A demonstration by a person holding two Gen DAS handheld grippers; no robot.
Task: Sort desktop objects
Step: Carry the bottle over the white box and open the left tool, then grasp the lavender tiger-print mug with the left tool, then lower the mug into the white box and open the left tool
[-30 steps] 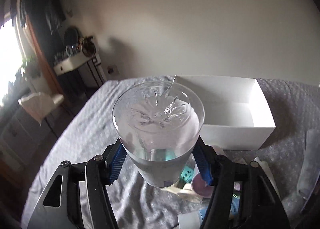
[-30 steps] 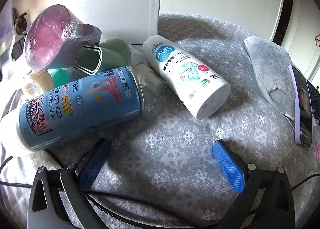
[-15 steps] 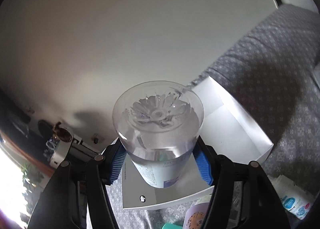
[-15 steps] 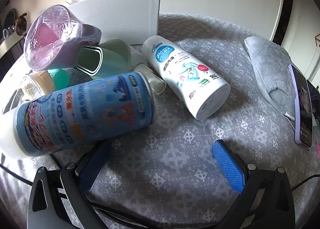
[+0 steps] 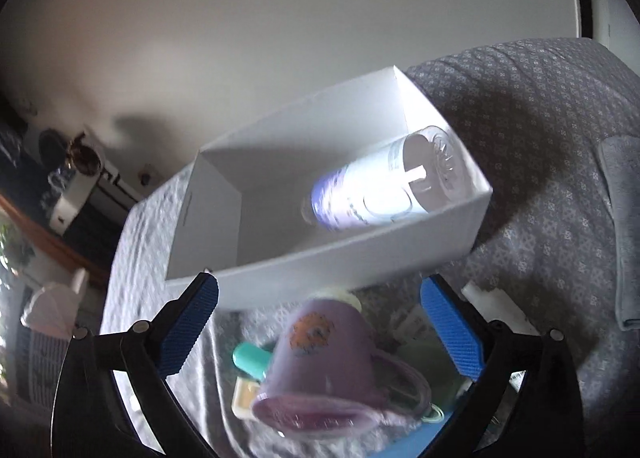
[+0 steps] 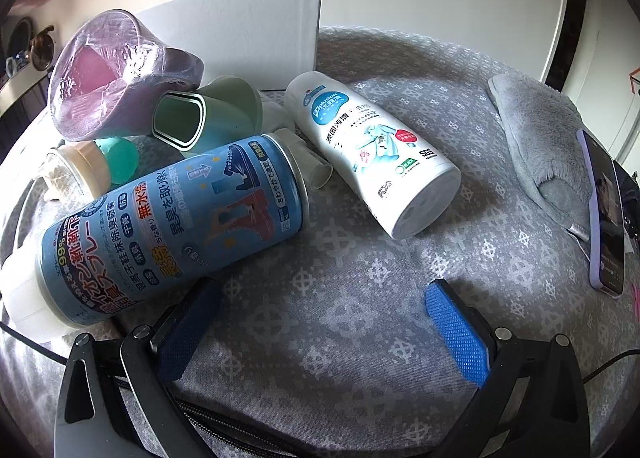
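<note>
My left gripper (image 5: pixel 318 282) hangs over the near wall of the white box (image 5: pixel 320 254). Its jaws are opening wide and nothing is between them. The clear-capped spray bottle (image 5: pixel 384 186) lies blurred inside the box at its right end. Below the fingers sits a purple cup (image 5: pixel 320 362) wrapped in film. My right gripper (image 6: pixel 322 290) stands open and empty over the grey cloth. In front of it lie a blue spray can (image 6: pixel 172 226), a white detergent bottle (image 6: pixel 372 150), a green cup (image 6: pixel 200 118), the purple cup (image 6: pixel 112 74) and a small teal-capped jar (image 6: pixel 96 166).
A grey slipper (image 6: pixel 540 130) and a phone (image 6: pixel 604 210) lie at the right on the patterned grey cloth (image 6: pixel 360 266). The white box (image 6: pixel 248 30) stands behind the pile. A black cable runs under the right gripper. A shelf stands by the wall at the left.
The left gripper opened and let go of the clear-capped bottle, which now lies in the white box; the gripper moved over the box and lower. The blue can rolled a little. The right gripper kept still.
</note>
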